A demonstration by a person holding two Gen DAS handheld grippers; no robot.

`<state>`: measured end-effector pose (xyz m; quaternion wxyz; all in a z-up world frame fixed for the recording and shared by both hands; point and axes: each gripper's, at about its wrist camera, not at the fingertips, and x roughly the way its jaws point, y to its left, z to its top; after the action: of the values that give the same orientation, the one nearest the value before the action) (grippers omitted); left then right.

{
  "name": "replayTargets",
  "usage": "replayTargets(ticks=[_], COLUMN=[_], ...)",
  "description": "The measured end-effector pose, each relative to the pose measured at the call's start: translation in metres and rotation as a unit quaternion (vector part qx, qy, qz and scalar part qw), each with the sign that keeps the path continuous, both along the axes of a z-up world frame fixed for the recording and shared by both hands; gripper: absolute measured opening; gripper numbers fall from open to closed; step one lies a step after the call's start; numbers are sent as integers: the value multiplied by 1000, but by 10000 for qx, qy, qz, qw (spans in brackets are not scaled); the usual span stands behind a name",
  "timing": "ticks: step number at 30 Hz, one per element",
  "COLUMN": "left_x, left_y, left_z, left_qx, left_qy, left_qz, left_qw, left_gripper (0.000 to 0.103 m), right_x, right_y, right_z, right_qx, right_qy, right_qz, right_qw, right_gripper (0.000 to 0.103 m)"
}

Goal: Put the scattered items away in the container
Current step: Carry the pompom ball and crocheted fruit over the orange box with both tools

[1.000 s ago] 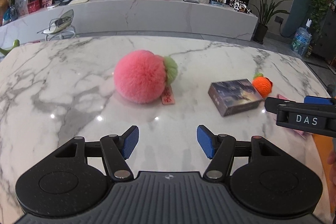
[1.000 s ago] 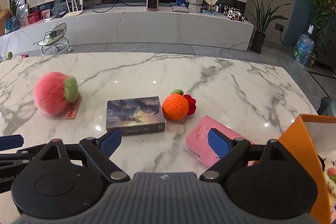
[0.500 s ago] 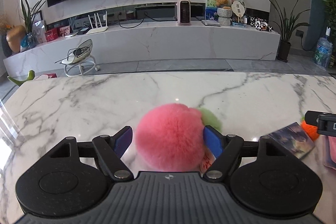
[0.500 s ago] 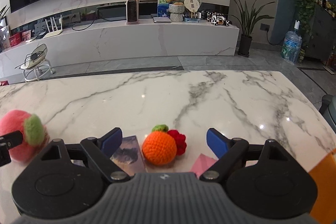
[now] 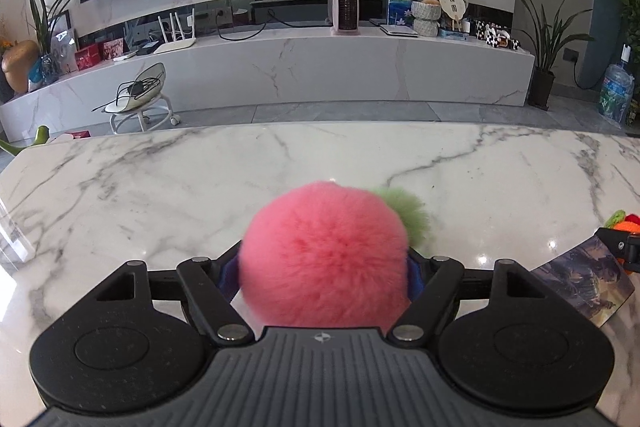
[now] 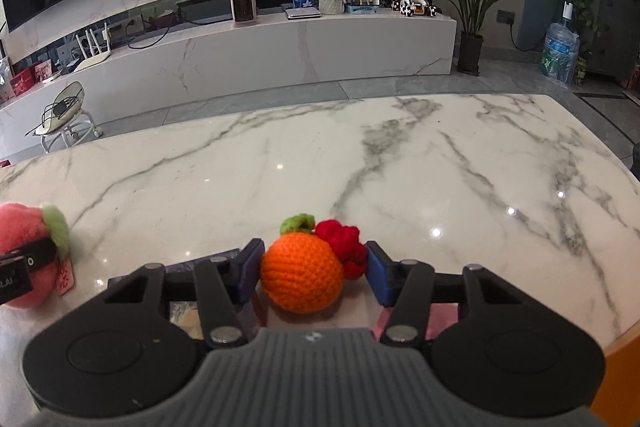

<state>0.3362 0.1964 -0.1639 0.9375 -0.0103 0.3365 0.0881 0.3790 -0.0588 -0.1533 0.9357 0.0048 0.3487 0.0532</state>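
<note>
A pink plush peach [image 5: 324, 255] with a green tuft sits between the blue pads of my left gripper [image 5: 322, 273], which press into its fur on both sides. It also shows at the left edge of the right wrist view [image 6: 28, 255], with a pink tag. A crocheted orange [image 6: 302, 273] with a green leaf and a red knitted bit [image 6: 344, 241] sits between the pads of my right gripper [image 6: 312, 275], whose left pad touches it. A dark card box [image 5: 584, 279] lies on the marble table [image 5: 200, 187].
A pink flat item [image 6: 440, 321] lies under my right gripper's right finger. An orange container edge [image 6: 616, 387] shows at the bottom right of the right wrist view. The table's far edge faces a marble TV console [image 5: 320, 67].
Both grippers moved forward and lower. The left one closed around the pink peach; the right one narrowed around the crocheted orange.
</note>
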Motion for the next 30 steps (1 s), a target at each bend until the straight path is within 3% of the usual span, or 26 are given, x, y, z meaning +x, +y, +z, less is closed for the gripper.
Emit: replayTargets(ticks=[3, 6, 11, 18, 30], left_x=[-1, -6, -16, -45, -122], left_y=[-1, -3, -7, -19, -52], left_z=[-2, -1, 9, 45, 113], left_qx=[13, 61, 128, 116, -76], left_qy=[8, -40, -148, -295, -451], left_qz=[-57, -108, -145, -267, -521], left_qw=[10000, 9999, 9997, 9991, 9976], left_gripper=[61, 54, 53, 52, 52], right_x=[0, -1, -10, -33, -113], right_y=[0, -1, 1, -3, -20], right_z=[1, 3, 15, 45, 108], right_qx=[7, -8, -61, 35, 128], right_qy=[12, 2, -208, -414, -669], right_qz=[32, 41, 82, 173, 384], right_qw=[10000, 10000, 9997, 9990, 9969], right_gripper=[56, 55, 55, 55, 55])
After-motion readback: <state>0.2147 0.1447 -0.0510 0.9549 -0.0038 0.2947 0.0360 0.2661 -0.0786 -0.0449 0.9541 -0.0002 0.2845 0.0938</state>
